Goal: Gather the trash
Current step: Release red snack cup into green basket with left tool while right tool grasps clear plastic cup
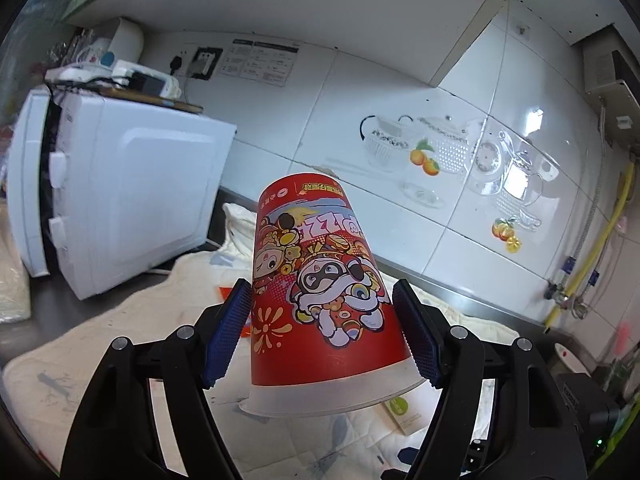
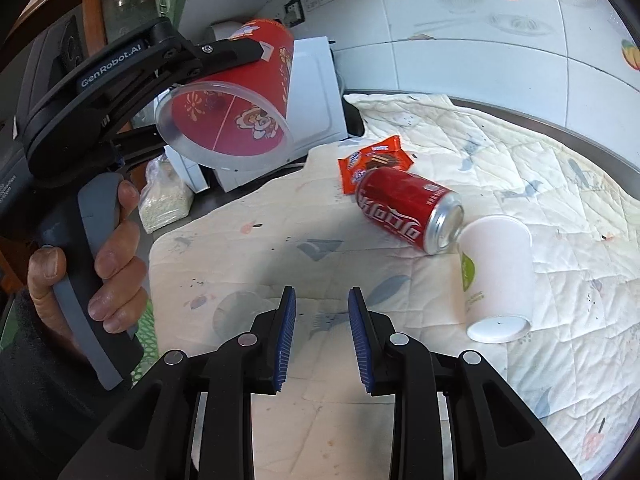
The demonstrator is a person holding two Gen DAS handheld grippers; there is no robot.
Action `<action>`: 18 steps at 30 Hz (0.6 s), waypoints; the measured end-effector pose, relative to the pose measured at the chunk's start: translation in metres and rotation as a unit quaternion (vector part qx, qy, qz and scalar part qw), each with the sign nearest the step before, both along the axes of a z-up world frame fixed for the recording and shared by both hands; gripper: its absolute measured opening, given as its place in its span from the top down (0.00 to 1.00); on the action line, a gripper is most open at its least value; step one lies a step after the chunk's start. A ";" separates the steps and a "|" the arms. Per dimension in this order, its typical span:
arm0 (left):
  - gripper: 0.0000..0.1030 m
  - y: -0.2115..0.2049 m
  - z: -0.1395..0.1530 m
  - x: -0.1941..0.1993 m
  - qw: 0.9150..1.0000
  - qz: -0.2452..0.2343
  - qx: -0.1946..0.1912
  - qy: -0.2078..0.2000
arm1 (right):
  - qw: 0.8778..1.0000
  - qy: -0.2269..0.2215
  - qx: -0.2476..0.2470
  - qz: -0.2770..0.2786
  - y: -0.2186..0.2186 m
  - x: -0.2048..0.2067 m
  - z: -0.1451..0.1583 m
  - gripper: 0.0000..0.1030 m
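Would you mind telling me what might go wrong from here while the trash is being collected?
1. The left tongs pinch the red paper cup by its thin wall, rim toward the camera; it may crush or slip out.
2. The cola can lies on its side with its end against the tipped white cup; grabbing either may shift the other.
3. The orange snack wrapper lies flat, so the open right tongs may snag the quilted cloth.

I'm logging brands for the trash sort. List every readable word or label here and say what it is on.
"GenRobot.AI": on the left tongs' black arm.
"Pizz...": upside down on the red cup, partly hidden.
Coca-Cola script: upside down on the red can.
Wrapper, white cup print, wall notice: too small or blurred to read.
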State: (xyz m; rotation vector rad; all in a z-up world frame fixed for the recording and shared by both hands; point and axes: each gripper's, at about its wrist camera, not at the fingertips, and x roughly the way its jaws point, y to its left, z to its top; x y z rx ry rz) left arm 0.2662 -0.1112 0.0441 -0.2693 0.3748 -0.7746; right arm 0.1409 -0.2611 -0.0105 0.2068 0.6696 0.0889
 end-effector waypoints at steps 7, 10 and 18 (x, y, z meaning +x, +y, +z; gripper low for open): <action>0.31 -0.004 -0.020 0.014 0.999 0.001 -0.025 0.041 | 1.000 0.006 -0.002 -0.009 -0.012 -0.001 -0.005 0.74; 0.31 0.009 -0.014 0.002 0.999 0.012 -0.009 0.034 | 1.000 0.009 -0.001 -0.010 -0.013 -0.003 -0.007 0.74; 0.31 0.084 0.007 -0.047 0.995 0.083 0.036 0.039 | 1.000 0.012 -0.007 0.004 -0.001 -0.010 -0.009 0.71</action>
